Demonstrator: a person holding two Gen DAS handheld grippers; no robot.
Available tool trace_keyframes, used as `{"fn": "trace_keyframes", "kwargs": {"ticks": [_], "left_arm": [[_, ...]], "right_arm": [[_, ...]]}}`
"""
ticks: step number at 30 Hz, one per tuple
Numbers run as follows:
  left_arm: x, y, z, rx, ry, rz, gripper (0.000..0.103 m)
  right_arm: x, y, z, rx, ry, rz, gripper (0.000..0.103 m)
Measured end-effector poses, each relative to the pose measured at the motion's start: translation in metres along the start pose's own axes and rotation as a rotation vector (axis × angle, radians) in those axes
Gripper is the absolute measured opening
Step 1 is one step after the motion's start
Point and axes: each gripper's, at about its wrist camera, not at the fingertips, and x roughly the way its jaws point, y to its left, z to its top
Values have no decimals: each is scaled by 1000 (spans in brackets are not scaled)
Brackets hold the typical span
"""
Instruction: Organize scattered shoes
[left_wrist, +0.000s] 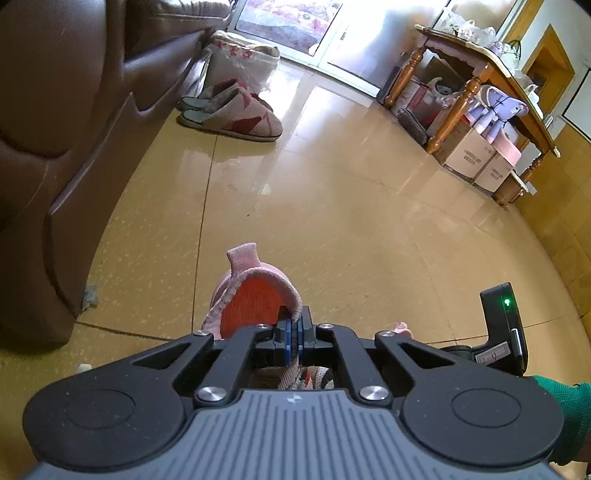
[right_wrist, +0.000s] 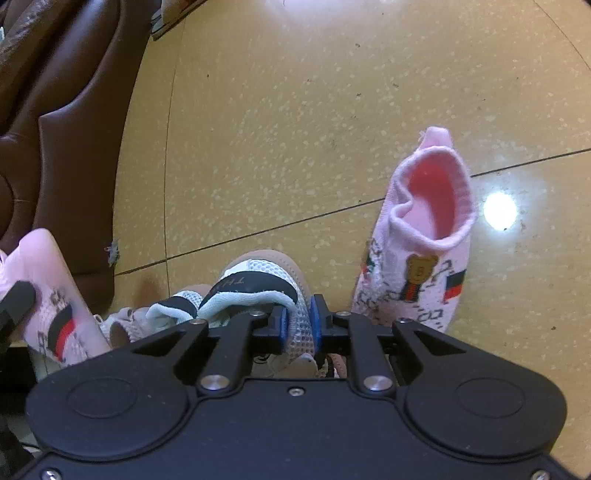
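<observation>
My left gripper (left_wrist: 294, 325) is shut on the knit collar of a pink sock shoe (left_wrist: 255, 291) with an orange insole, above the tiled floor. The same shoe (right_wrist: 48, 295) shows at the left edge of the right wrist view, with a black part of the left gripper against it. My right gripper (right_wrist: 299, 321) is shut on the mesh side wall of a white mesh shoe (right_wrist: 258, 284) with black straps. A matching pink sock shoe (right_wrist: 417, 240) with a bear patch stands upright on the floor to the right of it, untouched.
A brown leather sofa (left_wrist: 74, 147) runs along the left. A pair of slippers (left_wrist: 236, 114) lies by its far end beside a sack (left_wrist: 240, 62). A wooden table (left_wrist: 480, 81) with boxes (left_wrist: 476, 158) under it stands at the far right. A green sleeve (left_wrist: 569, 417) shows low right.
</observation>
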Motion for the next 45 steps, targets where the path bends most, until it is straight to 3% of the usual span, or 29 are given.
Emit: {"fn": "trace_keyframes", "kwargs": {"ticks": [5,9,13,16,20,27,32,35,37,39,45], "left_arm": [[-3,5,1,-10,-6,2,3],[-4,2,5,-12,-10,-11,3],[-4,-7,9,-5,-23,-30,3],[-5,-18,10,6,-32,-47,3],[-2,-34,8,31,-28,-66,3],[12,-44,5,49,-9,-81,3],[20,-44,4,47,-6,-88,3],[24,-44,3,50,-1,-94,3],[26,-44,2,54,6,-101,3],[29,-46,1,56,11,-105,3],[36,-64,2,68,16,-141,3]], "right_arm": [[5,-2,-4,37,2,-7,22],[9,-3,-6,49,38,6,45],[-18,0,-5,-3,35,25,48],[-49,-10,-1,2,-43,5,50],[-83,-40,1,74,-176,-95,54],[-80,-73,4,158,-210,-171,55],[-74,-84,16,238,-234,-150,55],[-57,-80,20,222,-208,-162,53],[-45,-79,19,211,-187,-164,45],[-38,-81,19,199,-176,-160,22],[-37,-83,21,90,-144,-142,10]]}}
